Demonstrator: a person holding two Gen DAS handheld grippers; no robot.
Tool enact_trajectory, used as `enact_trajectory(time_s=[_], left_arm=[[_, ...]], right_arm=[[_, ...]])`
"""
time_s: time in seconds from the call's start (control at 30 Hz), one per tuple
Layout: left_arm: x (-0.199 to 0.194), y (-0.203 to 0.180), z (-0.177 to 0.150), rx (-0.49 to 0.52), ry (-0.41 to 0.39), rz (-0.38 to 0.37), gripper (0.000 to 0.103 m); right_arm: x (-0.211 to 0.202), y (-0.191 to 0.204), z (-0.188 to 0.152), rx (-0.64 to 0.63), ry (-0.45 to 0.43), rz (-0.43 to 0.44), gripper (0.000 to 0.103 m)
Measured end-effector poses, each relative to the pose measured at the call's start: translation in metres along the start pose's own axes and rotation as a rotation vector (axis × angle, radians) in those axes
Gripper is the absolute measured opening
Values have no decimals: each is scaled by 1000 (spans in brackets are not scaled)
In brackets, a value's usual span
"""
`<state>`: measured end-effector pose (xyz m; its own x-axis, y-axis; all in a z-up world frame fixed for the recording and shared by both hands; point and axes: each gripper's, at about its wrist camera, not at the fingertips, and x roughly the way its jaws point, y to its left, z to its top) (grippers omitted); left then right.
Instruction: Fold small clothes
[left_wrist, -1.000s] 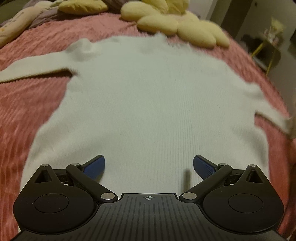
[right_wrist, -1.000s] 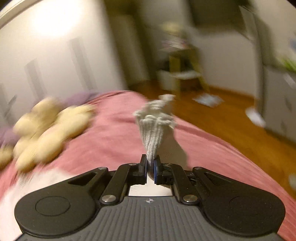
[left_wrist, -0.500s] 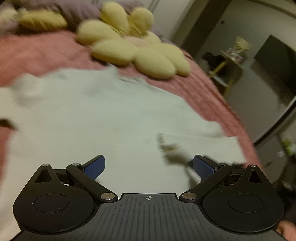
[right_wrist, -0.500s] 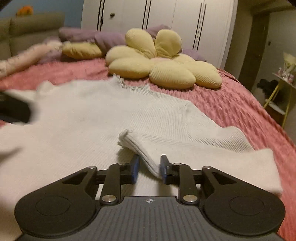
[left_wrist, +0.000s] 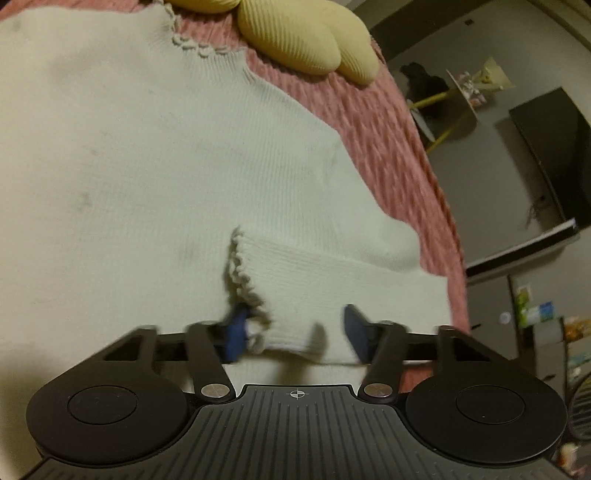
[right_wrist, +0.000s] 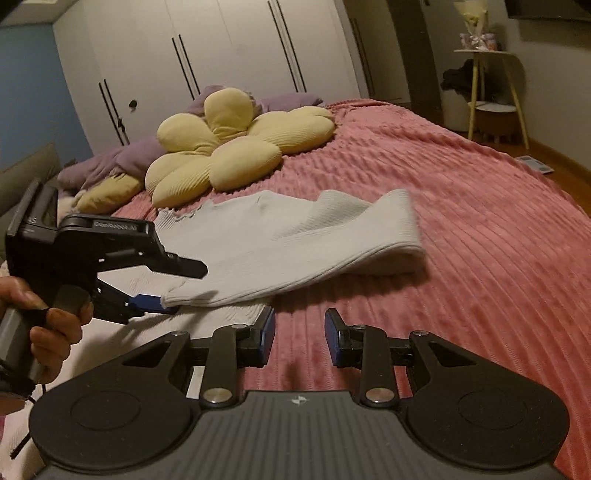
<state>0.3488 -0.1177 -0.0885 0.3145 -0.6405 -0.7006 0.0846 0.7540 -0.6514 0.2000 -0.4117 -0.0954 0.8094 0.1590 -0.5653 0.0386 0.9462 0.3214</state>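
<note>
A white ribbed sweater (left_wrist: 147, 147) lies flat on a pink bedspread (right_wrist: 461, 221). Its right sleeve (left_wrist: 332, 284) is folded inward over the body, frilled cuff (left_wrist: 240, 273) toward the middle. My left gripper (left_wrist: 295, 334) is open, its blue pads either side of the sleeve's cuff end; it also shows in the right wrist view (right_wrist: 147, 284) at the cuff. My right gripper (right_wrist: 299, 338) is open and empty, just off the folded sleeve (right_wrist: 295, 240), over the bedspread.
A yellow flower-shaped cushion (right_wrist: 229, 147) and purple bedding (right_wrist: 122, 162) lie at the head of the bed. White wardrobes (right_wrist: 221, 48) stand behind. A small yellow-legged side table (right_wrist: 491, 92) and wooden floor lie beyond the bed's right edge.
My right gripper opened, let go of the sleeve cuff and pulled back to the right. My left gripper moved in to the folded sleeve's cuff and its jaws have narrowed.
</note>
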Motion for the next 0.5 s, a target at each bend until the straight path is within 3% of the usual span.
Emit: enact_trajectory(time_s=[0.03,0.13,0.3,0.4,0.5], left_arm=[[2,0,2,-15,12,2,16],[1,-8,6,17,20,35,14],[-46,-28,13,215,-135,105,14],[-75,-23,22,318,-243,242,13],[-93,-5,31,357,-310,422,13]], right_arm=[[0,-2,1,11,-3,3,28],[3,-1,3,43,0,20,28],[11,0,13,75,21,50,28],[17,3,25,80,14,60,28],[27,11,36,69,30,86,29]])
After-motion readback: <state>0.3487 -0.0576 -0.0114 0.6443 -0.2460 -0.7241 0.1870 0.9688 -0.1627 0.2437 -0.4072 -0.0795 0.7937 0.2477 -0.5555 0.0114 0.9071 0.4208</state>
